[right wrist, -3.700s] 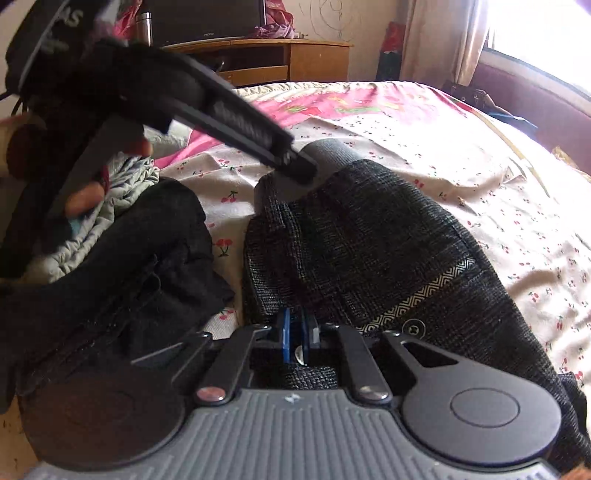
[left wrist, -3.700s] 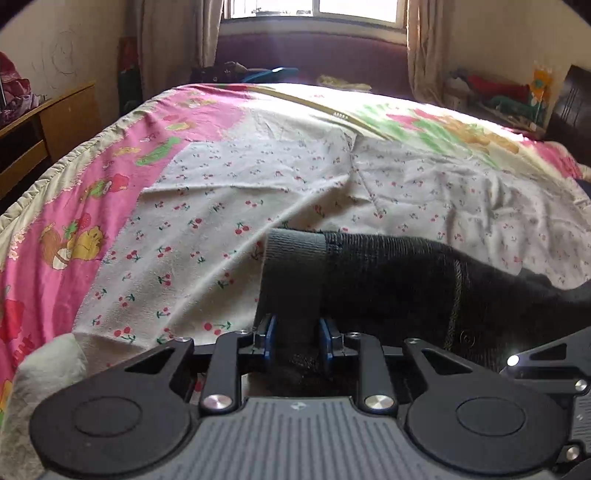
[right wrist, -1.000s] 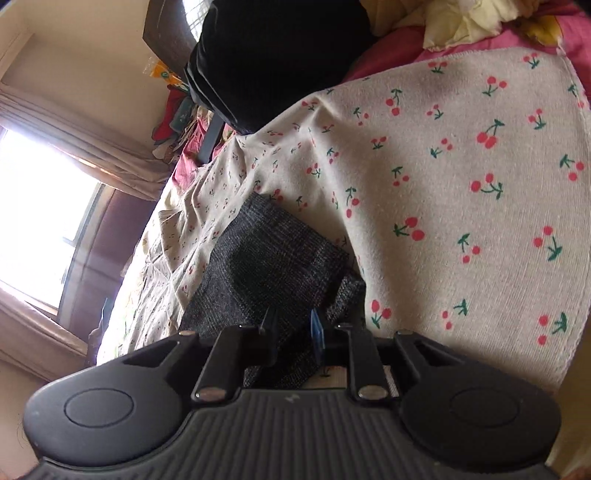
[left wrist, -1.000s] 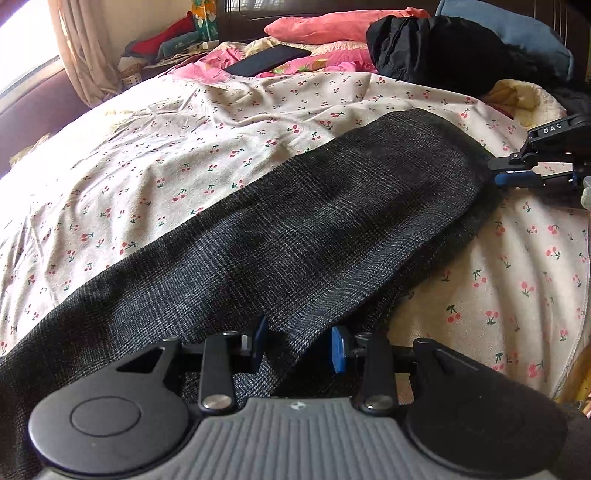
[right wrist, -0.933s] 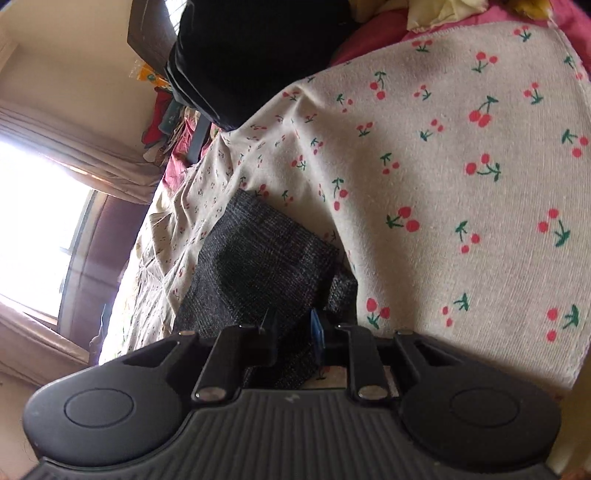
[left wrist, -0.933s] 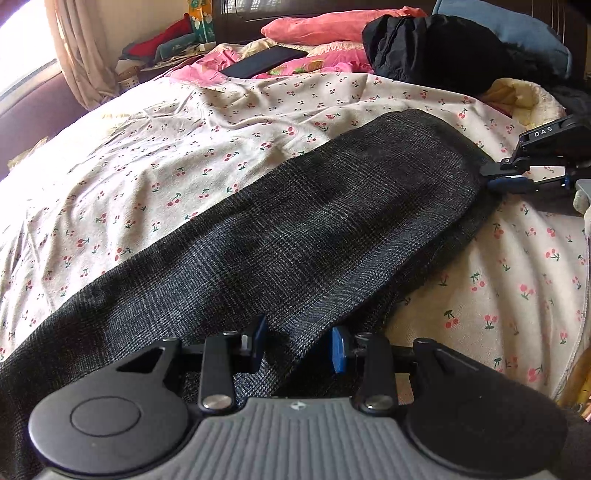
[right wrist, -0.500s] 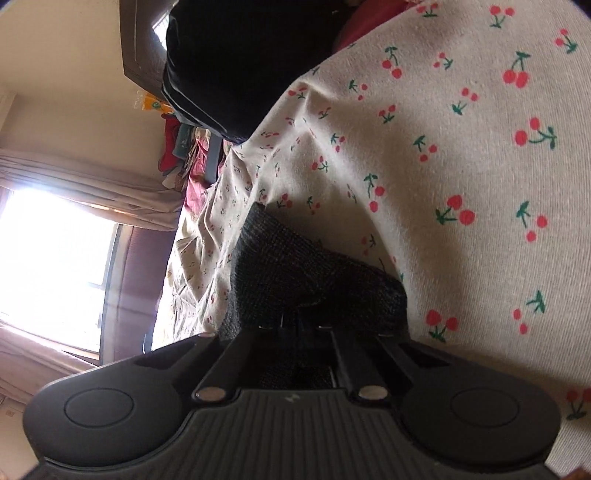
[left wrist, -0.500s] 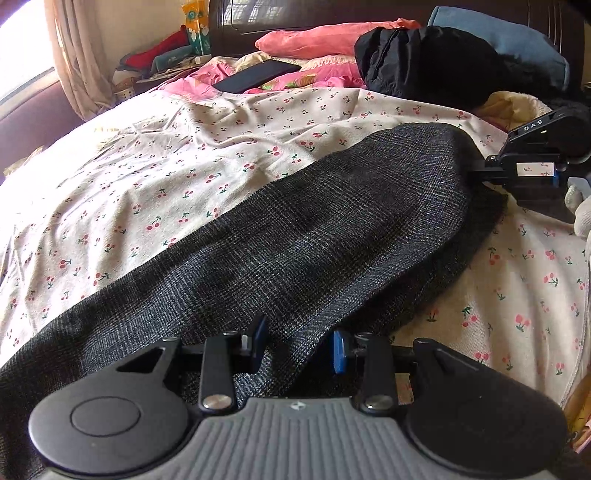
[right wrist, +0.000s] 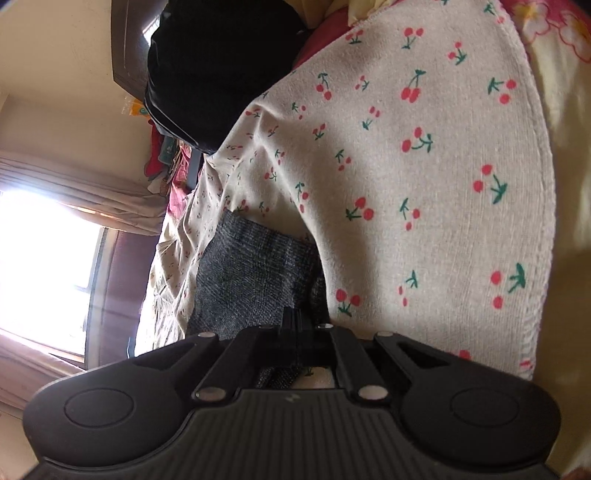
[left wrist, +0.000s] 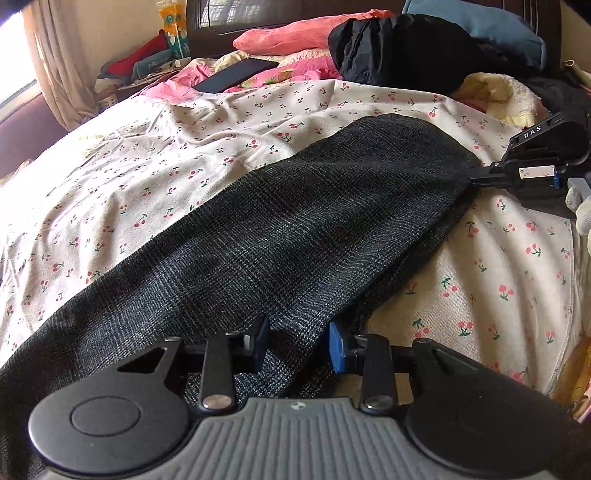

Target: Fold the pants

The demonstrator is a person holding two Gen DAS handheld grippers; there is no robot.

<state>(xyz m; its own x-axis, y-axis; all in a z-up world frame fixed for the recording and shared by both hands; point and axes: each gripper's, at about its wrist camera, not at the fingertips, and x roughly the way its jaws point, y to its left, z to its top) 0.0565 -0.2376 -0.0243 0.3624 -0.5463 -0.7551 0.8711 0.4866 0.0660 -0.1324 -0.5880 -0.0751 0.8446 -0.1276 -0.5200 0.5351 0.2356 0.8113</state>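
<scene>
Dark grey checked pants (left wrist: 295, 229) lie stretched slantwise over the cherry-print sheet (left wrist: 147, 177), from the lower left to the upper right. My left gripper (left wrist: 297, 341) sits low over their near part. Its jaws stand apart, with flat cloth lying between them and no visible pinch. At the far end, my right gripper (left wrist: 474, 181) is shut on the pants' edge. In the right wrist view its fingertips (right wrist: 295, 317) are closed together on the grey cloth (right wrist: 251, 273), close above the sheet (right wrist: 424, 166).
A black bundle (left wrist: 399, 48), a pink pillow (left wrist: 295, 33), a blue pillow (left wrist: 480, 26) and a flat dark slab (left wrist: 236, 75) lie by the headboard. A yellow towel (left wrist: 498, 92) is behind the right gripper. The sheet's edge drops off on the right. A window (right wrist: 48, 258) is beyond the bed.
The right gripper's jaws have closed on the end of the pants, and it has rolled and sunk closer to the sheet. The left gripper has hardly moved.
</scene>
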